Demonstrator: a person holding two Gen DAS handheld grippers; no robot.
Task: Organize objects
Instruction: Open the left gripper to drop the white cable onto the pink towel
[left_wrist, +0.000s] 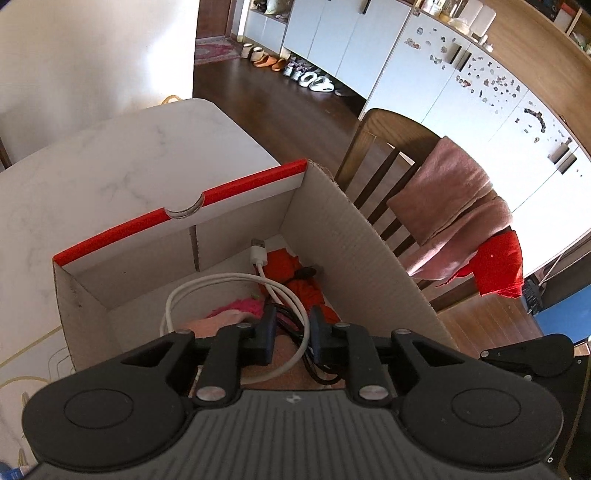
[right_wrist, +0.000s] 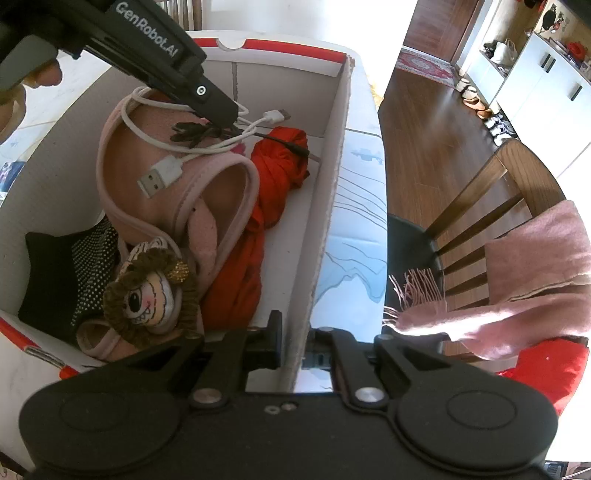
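**Cardboard box, cables being deposited**

Jaws, left gripper (left_wrist: 292, 334): standing a little apart at lower centre of the left wrist view, with a white USB cable (left_wrist: 236, 280) and a thin black cable (left_wrist: 325, 373) looping between them. No pad is seen pressing on either cable, so this is reading as a release rather than a grip. The right wrist view is showing the same gripper (right_wrist: 236, 123) reaching in from the upper left, its tip low over the cables.

Jaws, right gripper (right_wrist: 295, 347): pinching the box's right-hand wall at lower centre of its own view, one finger inside and one outside, apparently steadying the box while the other hand is loading it.

Container: cardboard box (left_wrist: 122, 225) with a red-edged rim, sitting on a white marble-look table (left_wrist: 110, 162).

Contents, as lying in the right wrist view:
- white USB cable (right_wrist: 162, 177), draped over a pink fabric item (right_wrist: 122, 177), upper centre-left
- black cable (right_wrist: 192, 131), bunched under the left gripper's tip
- red cloth (right_wrist: 266, 206), lying along the right-hand wall
- small lion plush (right_wrist: 147, 295), lower left
- black dotted fabric (right_wrist: 62, 284), far left

Outside the box: a wooden chair (left_wrist: 384, 155) draped with a pink scarf (left_wrist: 450, 192), at right.
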